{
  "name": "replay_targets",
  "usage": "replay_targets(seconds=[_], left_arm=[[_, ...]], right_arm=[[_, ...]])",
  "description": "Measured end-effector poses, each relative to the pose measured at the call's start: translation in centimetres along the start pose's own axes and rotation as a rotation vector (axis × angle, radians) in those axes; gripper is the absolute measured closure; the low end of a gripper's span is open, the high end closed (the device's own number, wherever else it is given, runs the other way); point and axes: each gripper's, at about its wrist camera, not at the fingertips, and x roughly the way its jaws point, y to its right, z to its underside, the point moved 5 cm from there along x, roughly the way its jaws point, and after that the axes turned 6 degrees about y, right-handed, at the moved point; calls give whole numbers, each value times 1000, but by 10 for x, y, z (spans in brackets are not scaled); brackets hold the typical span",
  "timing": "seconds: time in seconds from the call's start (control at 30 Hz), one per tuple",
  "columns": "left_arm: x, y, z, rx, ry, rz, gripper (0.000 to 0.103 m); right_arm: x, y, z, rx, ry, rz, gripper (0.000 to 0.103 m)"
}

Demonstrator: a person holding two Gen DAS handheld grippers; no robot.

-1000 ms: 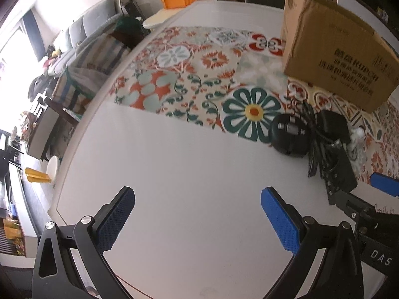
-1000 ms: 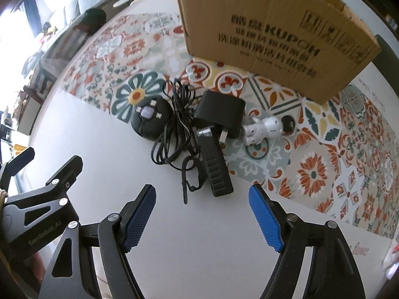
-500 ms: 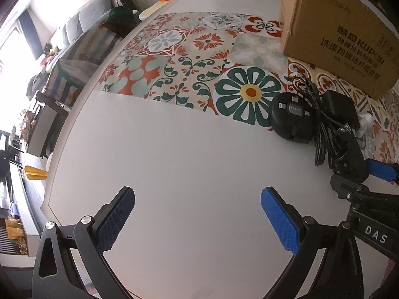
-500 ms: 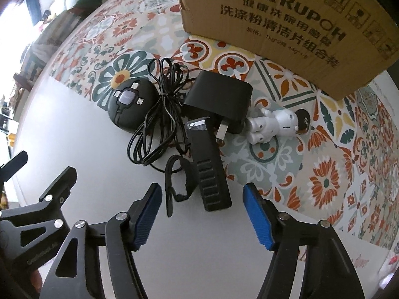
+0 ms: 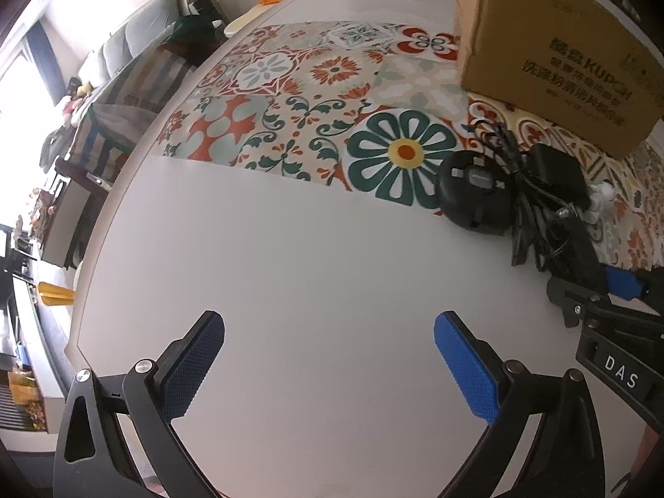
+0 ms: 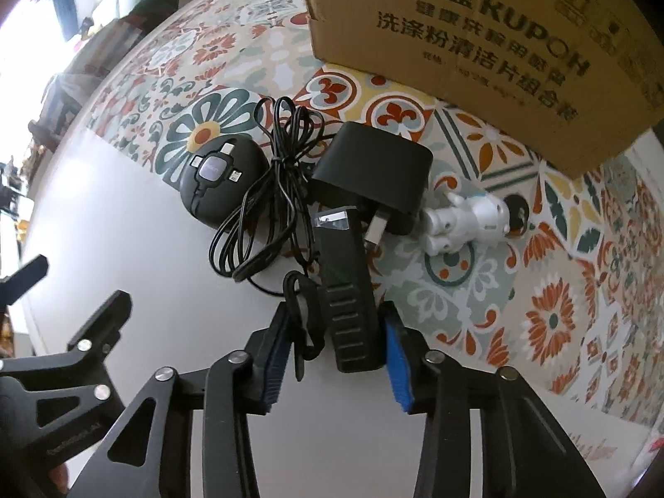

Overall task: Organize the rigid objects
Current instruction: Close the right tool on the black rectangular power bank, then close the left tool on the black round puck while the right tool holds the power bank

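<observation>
While left tongs (image 5: 328,367) gape empty, right tongs (image 6: 336,357) pinch the black flashlight (image 6: 346,290) near the cardboard box (image 6: 477,33).

Your right gripper (image 6: 337,346) hides the near end of the black ribbed bar (image 6: 347,290); pad contact unclear. Cardboard box (image 6: 477,37) is cut by the top edge in your right view. Charger (image 5: 554,174) is half buried under the cable bundle (image 5: 527,207) in your left view. White figurine (image 5: 601,201) is too small there to read.

Black ribbed flashlight (image 6: 346,290) flat on table, wrist strap (image 6: 301,315) alongside; beyond it black plug adapter (image 6: 373,174), tangled cord (image 6: 274,191), round cable hub (image 6: 222,176), white astronaut figure (image 6: 467,222) right of adapter.
</observation>
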Motion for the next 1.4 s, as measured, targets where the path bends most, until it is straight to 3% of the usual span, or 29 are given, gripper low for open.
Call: replay_targets(seconds=[0.43, 0.67, 1.0, 1.27, 1.4], left_arm=[[-16, 17, -10, 78, 74, 79, 0], [-29, 20, -20, 143, 180, 128, 0], [-25, 31, -34, 342, 286, 249, 2], [2, 44, -37, 477, 273, 308, 2], [10, 54, -34, 571, 312, 315, 4]], right_arm=[[-39, 16, 24, 126, 51, -25, 65], [-63, 24, 33, 254, 97, -7, 65], [-61, 18, 36, 387, 150, 12, 64], [-46, 11, 42, 501, 155, 30, 64], [-39, 9, 44, 532, 155, 50, 63]])
